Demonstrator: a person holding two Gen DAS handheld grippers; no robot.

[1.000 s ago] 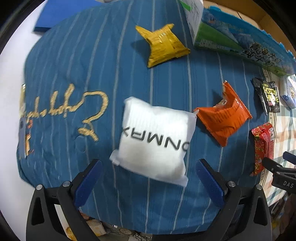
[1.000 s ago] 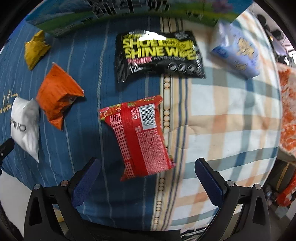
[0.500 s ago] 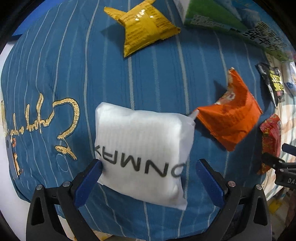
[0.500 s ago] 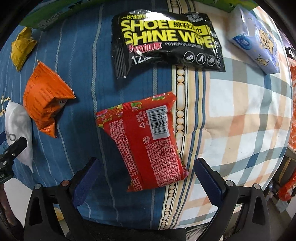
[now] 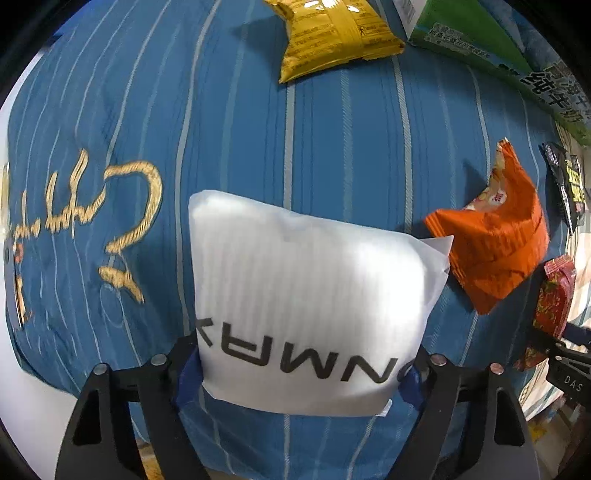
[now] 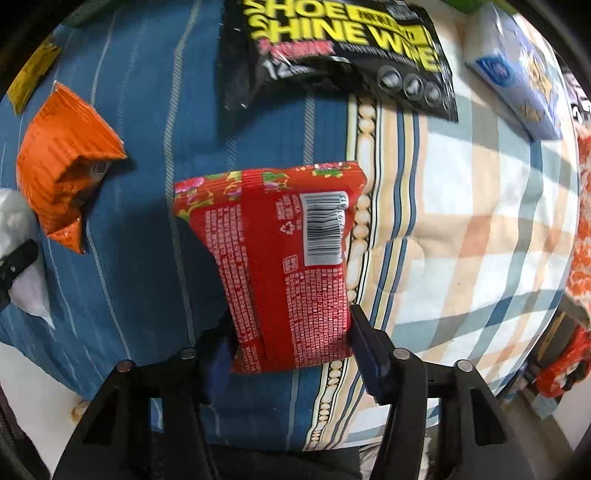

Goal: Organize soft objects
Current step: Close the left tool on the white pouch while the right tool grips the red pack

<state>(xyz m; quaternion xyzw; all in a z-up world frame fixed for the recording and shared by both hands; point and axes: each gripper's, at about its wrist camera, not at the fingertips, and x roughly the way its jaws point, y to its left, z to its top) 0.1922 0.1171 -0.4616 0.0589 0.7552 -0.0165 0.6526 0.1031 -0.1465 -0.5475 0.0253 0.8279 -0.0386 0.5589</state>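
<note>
My left claw (image 5: 299,373) pinches the white pouch (image 5: 314,295); my right claw (image 6: 291,350) pinches the red packet (image 6: 284,266).

Both sets of jaws have just been closing, and their blue pads now press the near ends of these packs, which lie on the blue striped cloth (image 5: 332,147). An orange bag (image 5: 495,243) sits just beside the pouch, a yellow bag (image 5: 332,33) farther off, and a black wipes pack (image 6: 340,48) beyond the red packet.

pouch (image 5: 314,291) on bedspread (image 5: 258,129), packet (image 5: 495,243) right
</note>
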